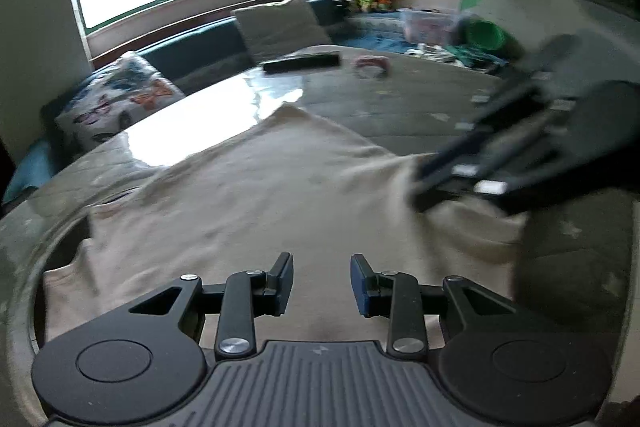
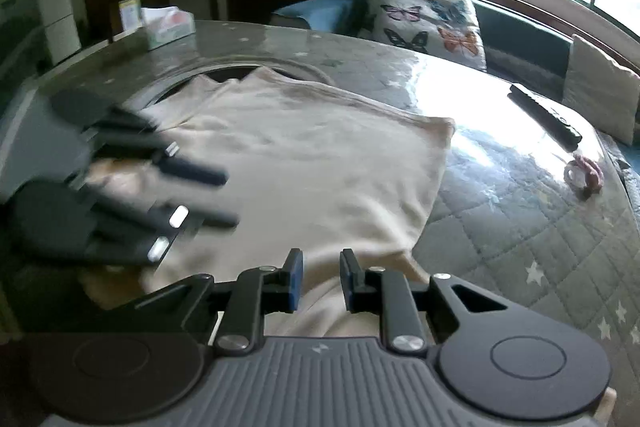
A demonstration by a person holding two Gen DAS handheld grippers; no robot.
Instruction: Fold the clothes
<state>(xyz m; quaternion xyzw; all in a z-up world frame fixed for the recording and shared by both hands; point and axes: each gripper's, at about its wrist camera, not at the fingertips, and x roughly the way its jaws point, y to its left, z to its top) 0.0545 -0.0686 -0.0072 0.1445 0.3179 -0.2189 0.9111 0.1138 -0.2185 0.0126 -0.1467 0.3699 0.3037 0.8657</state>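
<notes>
A cream garment (image 1: 256,187) lies spread flat on the round table, its neckline toward the far side in the right wrist view (image 2: 304,155). My left gripper (image 1: 322,283) hovers open just above the near part of the cloth, with nothing between its fingers. My right gripper (image 2: 321,281) is also open over a bunched near edge of the garment, and cloth shows through the gap. Each gripper appears blurred in the other's view: the right gripper (image 1: 420,187) at the garment's right edge, the left gripper (image 2: 224,199) with its fingers apart over the cloth.
The table (image 2: 520,235) has a grey quilted star cover under a shiny top. A black remote (image 2: 546,117) and a pink ring-shaped item (image 2: 582,175) lie beyond the garment. A tissue box (image 2: 168,23) stands at the far edge. A butterfly pillow (image 1: 120,99) rests on the sofa.
</notes>
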